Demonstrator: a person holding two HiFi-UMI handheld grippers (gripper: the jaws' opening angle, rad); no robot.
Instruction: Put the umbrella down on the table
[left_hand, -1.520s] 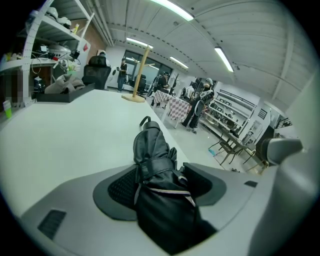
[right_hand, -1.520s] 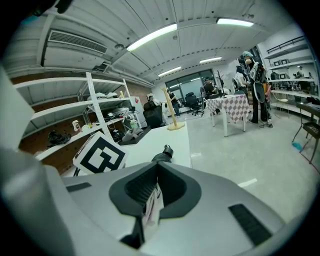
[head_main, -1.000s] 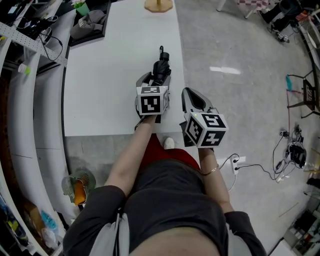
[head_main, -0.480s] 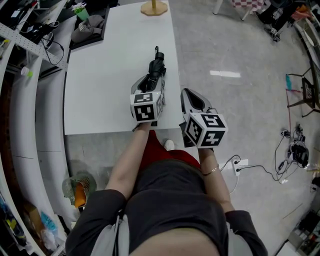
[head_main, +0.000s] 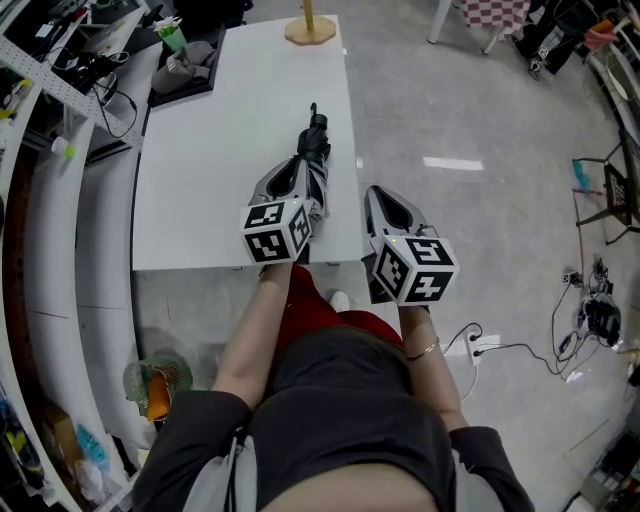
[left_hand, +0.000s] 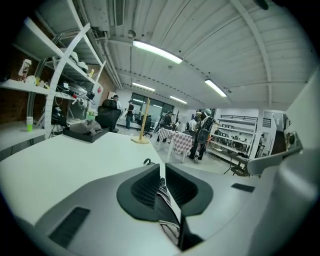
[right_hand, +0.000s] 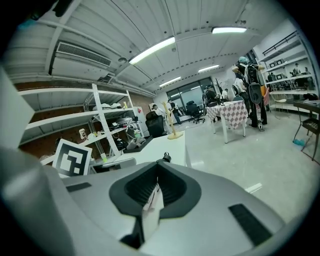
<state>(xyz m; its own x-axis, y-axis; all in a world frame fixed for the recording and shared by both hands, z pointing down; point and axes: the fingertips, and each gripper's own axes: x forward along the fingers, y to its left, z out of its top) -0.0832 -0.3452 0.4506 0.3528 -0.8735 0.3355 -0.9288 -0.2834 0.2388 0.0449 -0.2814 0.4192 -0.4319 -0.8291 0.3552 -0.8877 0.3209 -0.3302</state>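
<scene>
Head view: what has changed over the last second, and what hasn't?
The left tool drew back toward the table's near edge. Its jaws are closing, with the umbrella's striped fabric between them. The right tool stayed beside the table's right edge, jaws together.

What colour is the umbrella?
The umbrella is mostly black with some white-striped fabric; the head view shows it best.

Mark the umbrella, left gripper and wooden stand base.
umbrella (head_main: 315, 148), head view, folded canopy.
left gripper (left_hand: 162, 174), left gripper view, between the fingertips; jaws closing on umbrella fabric.
wooden stand base (head_main: 309, 31), head view, flat wooden disc.
</scene>
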